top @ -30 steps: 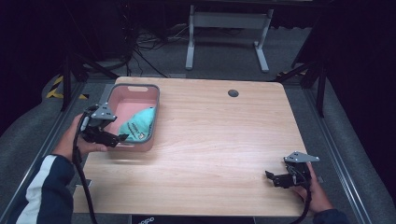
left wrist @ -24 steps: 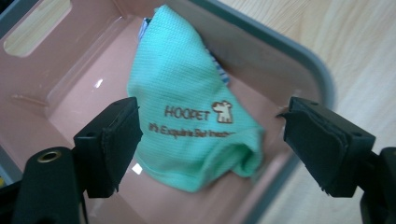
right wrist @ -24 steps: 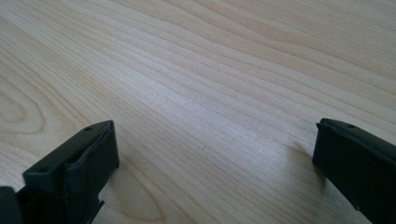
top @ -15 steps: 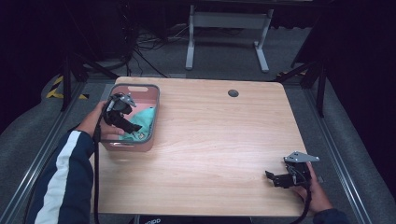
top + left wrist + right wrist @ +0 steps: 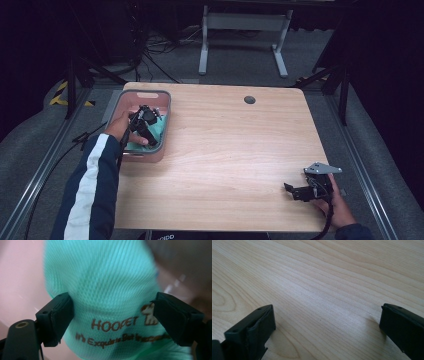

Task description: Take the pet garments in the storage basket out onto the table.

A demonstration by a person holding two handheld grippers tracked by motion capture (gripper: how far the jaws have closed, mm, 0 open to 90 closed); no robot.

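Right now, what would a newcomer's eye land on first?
The mint-green mesh fabric item printed HOOPET, lying in the pink bin at the table's left edge. The left gripper reaches into the bin, its jaws just opening wider, the fabric between them but not pinched. The right gripper sits open low over bare wood at the near right corner.
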